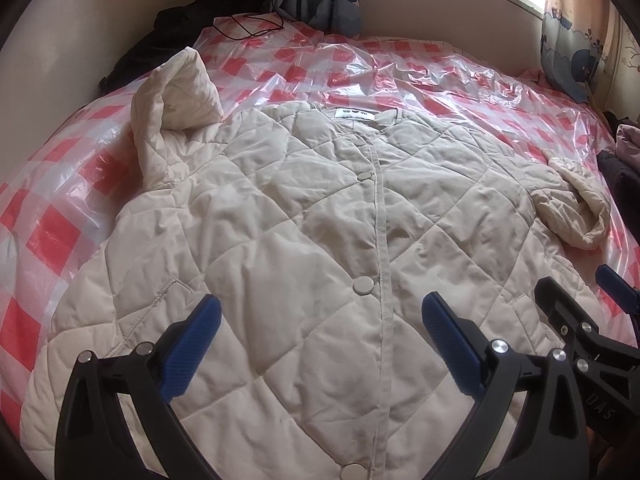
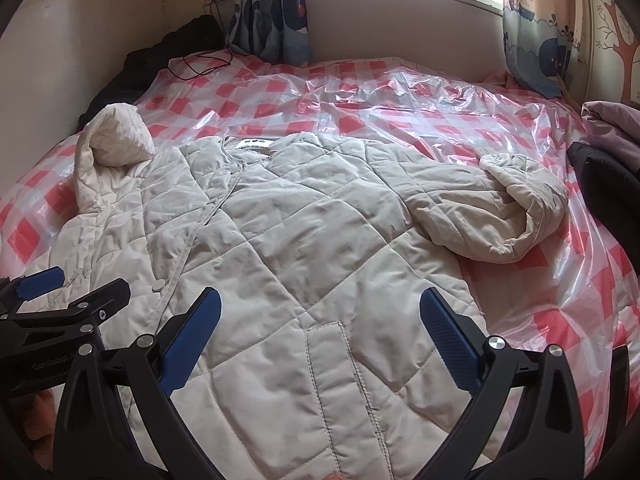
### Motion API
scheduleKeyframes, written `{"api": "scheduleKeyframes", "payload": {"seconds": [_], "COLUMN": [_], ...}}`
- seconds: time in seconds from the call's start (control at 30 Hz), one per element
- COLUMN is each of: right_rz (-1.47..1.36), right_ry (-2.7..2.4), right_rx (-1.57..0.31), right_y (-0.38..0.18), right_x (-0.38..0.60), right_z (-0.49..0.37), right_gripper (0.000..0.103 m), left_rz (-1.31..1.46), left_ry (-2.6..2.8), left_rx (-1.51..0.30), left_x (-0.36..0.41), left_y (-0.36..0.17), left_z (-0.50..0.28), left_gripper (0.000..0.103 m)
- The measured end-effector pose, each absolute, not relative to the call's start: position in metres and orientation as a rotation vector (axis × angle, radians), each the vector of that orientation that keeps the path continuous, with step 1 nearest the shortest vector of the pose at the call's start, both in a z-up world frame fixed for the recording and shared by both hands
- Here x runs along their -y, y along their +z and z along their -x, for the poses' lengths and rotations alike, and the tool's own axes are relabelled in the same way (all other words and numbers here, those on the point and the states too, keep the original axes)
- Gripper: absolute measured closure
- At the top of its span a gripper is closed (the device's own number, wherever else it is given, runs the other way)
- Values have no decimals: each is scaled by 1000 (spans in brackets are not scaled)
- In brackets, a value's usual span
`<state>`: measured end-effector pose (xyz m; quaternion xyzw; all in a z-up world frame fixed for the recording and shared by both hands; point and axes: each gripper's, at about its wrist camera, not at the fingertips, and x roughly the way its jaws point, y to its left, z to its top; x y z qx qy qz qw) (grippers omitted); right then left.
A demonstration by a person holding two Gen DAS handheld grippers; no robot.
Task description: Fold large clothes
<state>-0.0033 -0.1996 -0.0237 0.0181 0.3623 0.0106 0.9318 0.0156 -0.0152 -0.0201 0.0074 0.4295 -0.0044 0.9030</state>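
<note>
Blue pads sit closest to us, on the tips of our two tongs. Our left tongs (image 1: 322,316) are wide apart and hold nothing. They hang over the bottom part of the cream puffy coat (image 1: 320,220), with the row of round buttons (image 1: 363,285) between the two tips. Our right tongs (image 2: 320,310) are wide apart too and grip nothing. They hang over the coat's right side, just above a stitched pocket (image 2: 336,360).

We see the coat lying flat on its back, buttoned up, on the bed with the red and white checked plastic sheet (image 1: 460,80). On the left, one sleeve (image 1: 176,96) is bent and sticks up. In the middle, at the far end, is the white neck label (image 1: 355,113). On the right, the other sleeve (image 2: 520,216) curls on the sheet. Both tongs are side by side, close together.
</note>
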Motion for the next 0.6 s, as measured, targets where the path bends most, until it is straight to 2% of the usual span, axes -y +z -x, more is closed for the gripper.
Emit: {"api": "scheduleKeyframes", "payload": {"seconds": [0.37,0.6], "right_rz": [-22,74], "right_ry": [-31,-132], "right_rx": [-742,-715], "right_y": [-20,4], "right_x": [215,269], "right_z": [-1,-39], "right_gripper": [7,7], "left_rz": [53,187], "left_ry": [-34,-49], "left_rx": [-908,-963], "left_x": [29,31], "left_y": [-24,-32], "left_z": [-32,-51], "left_gripper": [7,7]}}
